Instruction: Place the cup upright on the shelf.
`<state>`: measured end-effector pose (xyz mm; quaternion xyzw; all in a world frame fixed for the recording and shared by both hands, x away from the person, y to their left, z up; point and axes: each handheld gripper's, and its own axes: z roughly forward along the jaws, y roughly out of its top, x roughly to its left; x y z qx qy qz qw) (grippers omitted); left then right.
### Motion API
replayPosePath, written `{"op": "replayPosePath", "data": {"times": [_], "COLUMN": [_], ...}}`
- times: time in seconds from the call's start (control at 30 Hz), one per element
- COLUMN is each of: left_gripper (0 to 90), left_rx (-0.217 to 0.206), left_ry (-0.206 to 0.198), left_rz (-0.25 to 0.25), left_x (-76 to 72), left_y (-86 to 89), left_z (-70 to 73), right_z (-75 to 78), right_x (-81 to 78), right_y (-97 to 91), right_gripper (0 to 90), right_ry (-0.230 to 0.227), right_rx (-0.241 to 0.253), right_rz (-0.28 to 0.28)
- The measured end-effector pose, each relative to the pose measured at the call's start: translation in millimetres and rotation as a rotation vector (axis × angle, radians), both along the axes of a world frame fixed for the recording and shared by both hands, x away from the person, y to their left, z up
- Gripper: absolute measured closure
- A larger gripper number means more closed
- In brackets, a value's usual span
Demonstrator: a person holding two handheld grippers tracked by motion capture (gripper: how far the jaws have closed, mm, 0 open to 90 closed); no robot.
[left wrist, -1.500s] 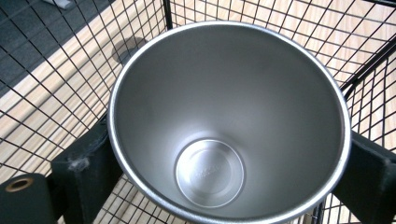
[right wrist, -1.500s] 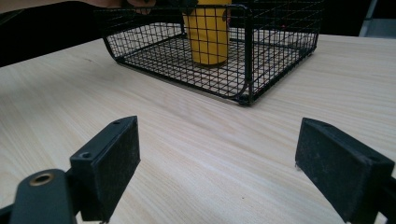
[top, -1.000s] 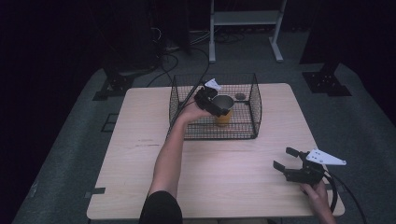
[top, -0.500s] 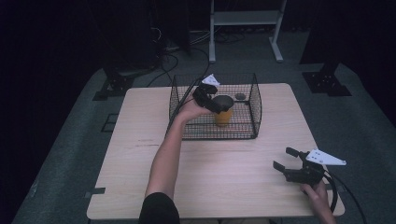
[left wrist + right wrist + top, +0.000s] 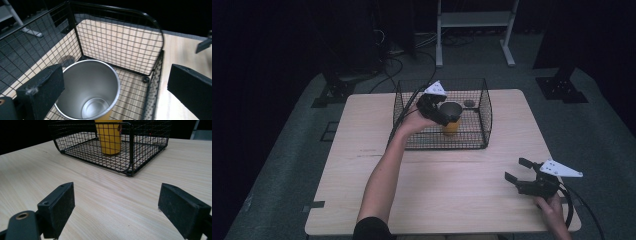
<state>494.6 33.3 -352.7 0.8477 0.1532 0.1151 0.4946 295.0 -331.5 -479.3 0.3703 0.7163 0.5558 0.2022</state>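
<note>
The left hand-held gripper (image 5: 443,111) is wide open over the yellow cup (image 5: 451,116), which stands in the wire basket (image 5: 484,114) on the desk (image 5: 362,165). It looks just let go. Next, lift clear. The right hand-held gripper (image 5: 519,173) waits open and empty.

From my right gripper view the yellow cup (image 5: 109,136) is cut off at the top edge, so I can't see its rim. In my left gripper view the cup's lower side runs off the bottom edge. A small dark round thing (image 5: 469,103) on the wire basket (image 5: 484,112) floor is too small for me to identify. My left forearm hides part of the bench (image 5: 362,165).
</note>
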Motion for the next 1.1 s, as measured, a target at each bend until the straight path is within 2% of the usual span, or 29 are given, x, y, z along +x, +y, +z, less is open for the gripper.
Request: {"op": "replayPosePath", "data": {"times": [0.8,1.1], "left_gripper": [0.4,0.4], "left_rx": [-0.066,-0.07], "left_ry": [-0.025,-0.031], "left_rz": [-0.013,-0.01], "left_x": [-43.4,-58.4], "left_y": [15.0,20.9], "left_z": [-1.1,-6.5], "right_z": [0.1,0.1], "right_x": [-0.3,-0.4], "right_y": [0.4,0.7], "right_gripper": [12.8,12.8], "right_ry": [0.0,0.0], "right_rx": [-0.004,-0.007], "right_rz": [-0.004,-0.006]}}
